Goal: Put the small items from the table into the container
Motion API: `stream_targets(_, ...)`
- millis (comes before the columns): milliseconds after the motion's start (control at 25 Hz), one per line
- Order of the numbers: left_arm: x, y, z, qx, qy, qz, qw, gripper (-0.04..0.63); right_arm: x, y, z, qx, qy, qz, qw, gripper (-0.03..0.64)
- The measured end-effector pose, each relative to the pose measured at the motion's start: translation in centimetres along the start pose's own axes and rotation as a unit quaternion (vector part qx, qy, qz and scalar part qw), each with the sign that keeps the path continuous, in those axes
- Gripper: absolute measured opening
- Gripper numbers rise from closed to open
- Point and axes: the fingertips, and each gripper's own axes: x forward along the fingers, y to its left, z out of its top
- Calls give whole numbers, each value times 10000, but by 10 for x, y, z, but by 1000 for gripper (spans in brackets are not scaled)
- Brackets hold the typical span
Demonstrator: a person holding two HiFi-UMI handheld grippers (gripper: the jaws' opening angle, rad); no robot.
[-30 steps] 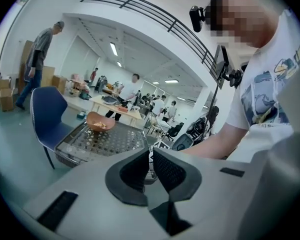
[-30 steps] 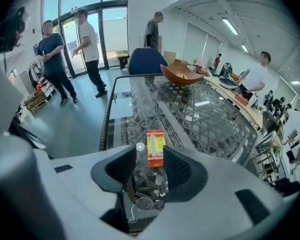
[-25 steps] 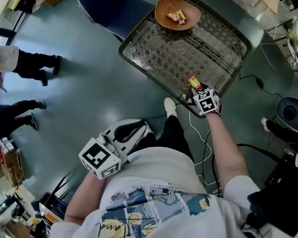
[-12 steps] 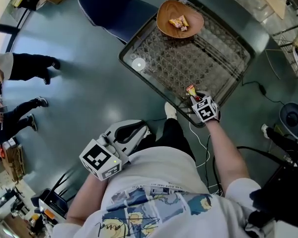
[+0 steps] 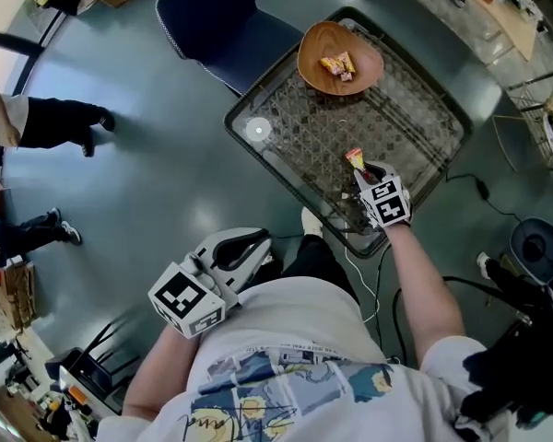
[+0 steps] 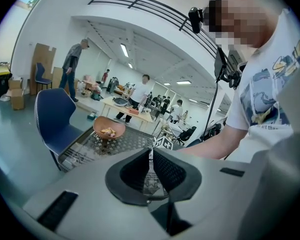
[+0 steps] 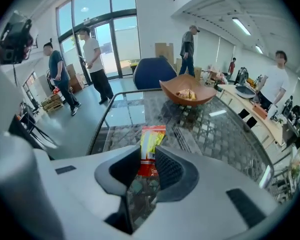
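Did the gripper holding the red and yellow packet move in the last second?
Yes. The right gripper, jaws closing on the packet, has moved from the table near edge toward the wooden bowl.

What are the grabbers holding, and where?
The right gripper, jaws closing, pinches a snack packet by its red lower end; the left gripper, shut, holds nothing.

Red-yellow packet [image 7: 151, 151]; wooden bowl [image 7: 174, 97] with snacks [image 7: 186, 94]
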Motion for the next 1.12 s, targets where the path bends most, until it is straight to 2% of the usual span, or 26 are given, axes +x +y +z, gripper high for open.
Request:
stream_targets(280,-2,13,7,-175,-141,308,9993,11,8,-53,93,-191,-450,-112,9987,94)
stream_targets(480,-7,18,3,-342,-219,666,9970,11,33,-83,137,-448,-541,-66,9975,94)
stream_targets(800,-23,24,-4,-654,-373,1292,9888,11,83,-104,168,-743,-208,118,9970,94)
stream_targets(1120,-25,29,-10,-942,-423,1565,9823,11,112,-109,183,-901,30,296,9955,107)
